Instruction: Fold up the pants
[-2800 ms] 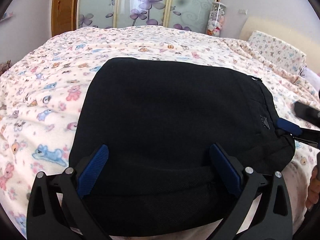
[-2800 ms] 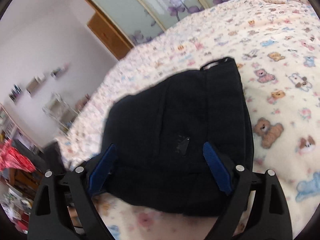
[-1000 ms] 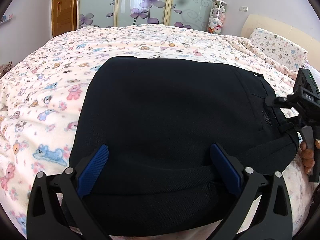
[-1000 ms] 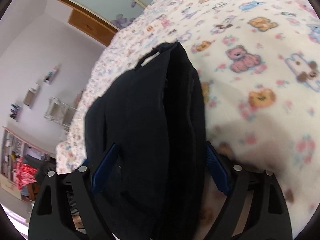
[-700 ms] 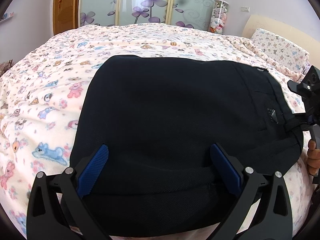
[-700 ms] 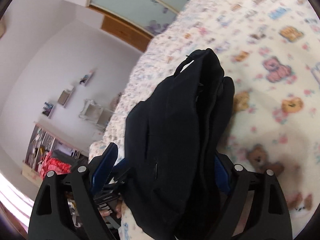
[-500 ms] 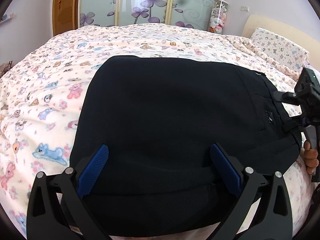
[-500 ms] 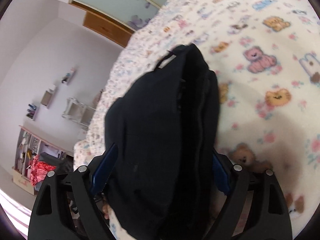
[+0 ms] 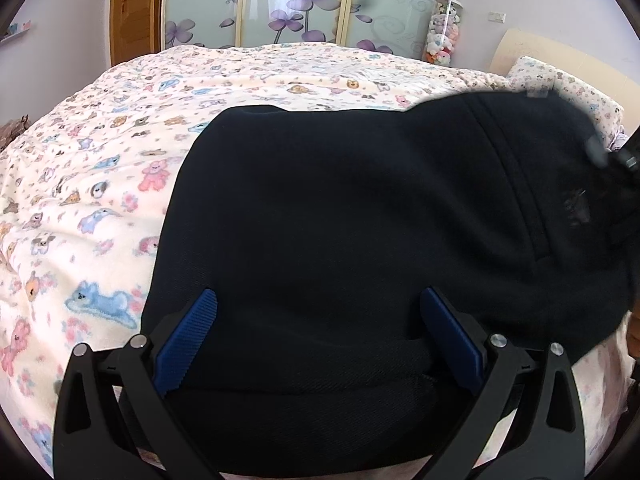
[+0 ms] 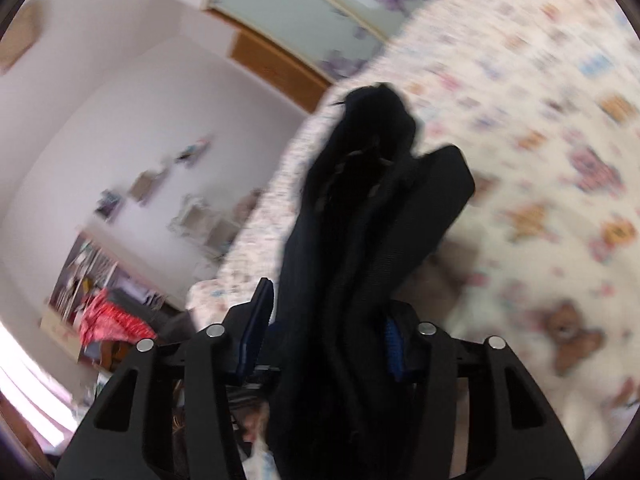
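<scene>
Black pants [image 9: 340, 208], folded into a broad pad, lie on the bear-print blanket [image 9: 100, 200]. My left gripper [image 9: 320, 336] stands open, its blue pads [image 9: 188, 336] wide apart on either side of the near edge, not pinching it. The pants' right side is lifted off the bed, blurred, with part of my right gripper [image 9: 630, 156] at its end. In the right wrist view my right gripper [image 10: 324, 332] has its jaws closing on the thick bunched edge of the pants [image 10: 360, 260]. The layers stand up between the pads and fill the gap.
Sliding wardrobe doors [image 9: 300, 0] with purple flowers stand behind the bed, beside a wooden door [image 9: 132, 8]. A jar of plush toys [image 9: 440, 36], a headboard [image 9: 532, 48] and a pillow [image 9: 572, 88] are at the far right. Shelves and red clutter [image 10: 104, 320] lie beyond the bed's edge.
My right gripper's jaws have narrowed onto the pants' edge and it has risen and rolled, lifting the right side off the bed. The left gripper has not moved.
</scene>
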Available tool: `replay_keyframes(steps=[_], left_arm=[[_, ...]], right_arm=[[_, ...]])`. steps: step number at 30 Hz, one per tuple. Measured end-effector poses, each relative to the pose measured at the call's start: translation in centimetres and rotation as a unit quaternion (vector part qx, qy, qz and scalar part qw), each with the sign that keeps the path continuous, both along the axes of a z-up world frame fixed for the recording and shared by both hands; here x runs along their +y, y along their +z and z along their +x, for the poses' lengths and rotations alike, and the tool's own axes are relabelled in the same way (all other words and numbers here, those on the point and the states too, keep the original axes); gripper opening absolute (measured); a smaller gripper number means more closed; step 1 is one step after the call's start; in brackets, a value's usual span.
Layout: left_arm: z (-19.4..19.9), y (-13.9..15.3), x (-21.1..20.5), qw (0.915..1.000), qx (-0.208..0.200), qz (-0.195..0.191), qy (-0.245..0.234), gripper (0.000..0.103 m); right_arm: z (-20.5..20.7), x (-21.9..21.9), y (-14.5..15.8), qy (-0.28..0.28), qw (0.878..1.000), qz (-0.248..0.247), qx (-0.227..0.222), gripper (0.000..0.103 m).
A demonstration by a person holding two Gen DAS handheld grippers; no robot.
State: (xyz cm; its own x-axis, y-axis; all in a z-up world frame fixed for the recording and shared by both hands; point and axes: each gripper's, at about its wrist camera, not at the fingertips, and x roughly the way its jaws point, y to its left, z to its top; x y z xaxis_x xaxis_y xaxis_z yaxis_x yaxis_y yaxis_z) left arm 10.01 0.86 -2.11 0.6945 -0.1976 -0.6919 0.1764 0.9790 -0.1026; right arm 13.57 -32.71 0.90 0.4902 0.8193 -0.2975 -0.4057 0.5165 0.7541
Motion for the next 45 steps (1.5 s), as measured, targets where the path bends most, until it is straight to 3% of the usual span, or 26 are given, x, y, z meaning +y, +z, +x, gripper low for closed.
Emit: replay_keyframes(steps=[5,7,10,12,15,19,22,25,26,29,32,34,36,37,40,42,45], left_arm=[[-0.3,0.2,0.3,0.9999,-0.006,-0.012,-0.001,0.101],[-0.8,0.7,0.9,0.9992,-0.018,-0.036,-0.006,0.101],[-1.4,2.6,3.0,0.9937,-0.041,-0.101,-0.024,0.101],[-1.2,4.0,4.4,0.9919,-0.048,-0.116,-0.016,0.101],[0.7,5.6,7.0,0.9933,-0.021,-0.114,-0.002,0.101],[5.4,5.8,10.4,0.9881,0.085,-0.126,-0.02,0.101],[8.3,4.9,11.7,0.9733,0.157,-0.163,-0.039,0.101],[10.6,2.5,11.8,0.9503,0.227,-0.206,-0.055,0.1],[11.1,1.7,11.9,0.9409,0.242,-0.23,-0.058,0.1],[12.2,-0.6,11.6,0.9003,0.282,-0.318,-0.093,0.1],[12.2,-1.2,10.5,0.8948,0.286,-0.321,-0.12,0.1],[11.3,-0.1,9.9,0.8756,0.262,-0.371,-0.163,0.1],[10.1,2.0,9.4,0.8745,0.219,-0.382,-0.204,0.1],[9.9,2.3,9.3,0.8779,0.212,-0.375,-0.21,0.1],[10.2,1.0,8.9,0.8928,0.242,-0.336,-0.177,0.099],[10.3,-0.2,8.7,0.8904,0.261,-0.336,-0.162,0.079],[10.4,-1.5,8.7,0.8979,0.281,-0.31,-0.137,0.054]], right_arm=[[0.7,0.2,-0.3,-0.024,0.999,-0.026,0.01,0.039],[1.1,-0.7,-1.3,-0.039,0.998,-0.025,0.033,0.037],[1.2,-1.8,-2.5,-0.052,0.996,-0.03,0.06,0.035],[1.3,-2.4,-3.2,-0.054,0.996,-0.021,0.072,0.034],[1.1,-2.7,-3.5,-0.052,0.996,-0.014,0.076,0.034],[1.3,-2.8,-3.7,-0.046,0.996,-0.01,0.076,0.034],[1.5,-3.0,-3.9,-0.046,0.995,-0.001,0.086,0.034],[1.4,-3.2,-4.3,-0.046,0.995,0.001,0.093,0.034],[1.3,-3.3,-4.4,-0.045,0.995,0.002,0.094,0.034],[1.1,-3.4,-4.5,-0.044,0.994,0.001,0.096,0.035],[1.0,-3.7,-5.0,-0.044,0.994,0.003,0.103,0.035],[1.1,-3.9,-5.3,-0.045,0.993,0.003,0.109,0.035],[1.2,-4.1,-5.6,-0.047,0.992,0.005,0.117,0.035],[1.1,-4.1,-5.6,-0.048,0.992,0.006,0.12,0.035],[1.1,-4.1,-5.7,-0.05,0.991,0.003,0.124,0.036],[1.1,-4.0,-5.7,-0.051,0.99,0.0,0.129,0.037],[1.4,-4.3,-6.4,-0.053,0.988,0.005,0.148,0.04]])
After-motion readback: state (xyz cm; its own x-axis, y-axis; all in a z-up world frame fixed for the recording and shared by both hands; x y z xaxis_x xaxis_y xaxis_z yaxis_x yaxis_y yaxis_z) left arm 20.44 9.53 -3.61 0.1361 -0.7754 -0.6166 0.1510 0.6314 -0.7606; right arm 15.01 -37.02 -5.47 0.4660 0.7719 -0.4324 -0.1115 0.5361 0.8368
